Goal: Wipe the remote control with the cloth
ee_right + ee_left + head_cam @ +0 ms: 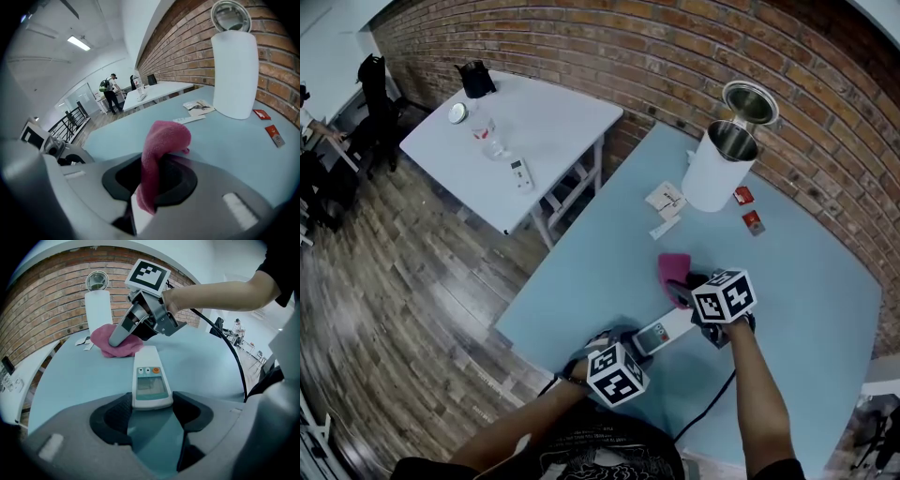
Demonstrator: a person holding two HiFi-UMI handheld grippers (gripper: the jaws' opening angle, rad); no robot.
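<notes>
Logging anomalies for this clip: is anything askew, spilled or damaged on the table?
Nothing stands out. The left tongs grip the remote control by its near end; the right tongs pinch the cloth at the remote's far end.

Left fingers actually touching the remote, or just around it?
Touching. The left gripper view shows the remote with its near end wedged between both left fingers, no gap on either side.

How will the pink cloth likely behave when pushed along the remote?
Probably floppy: the cloth droops over itself in the right gripper. Likely light, and apt to bunch rather than slide flat, since it lies crumpled at the remote.
</notes>
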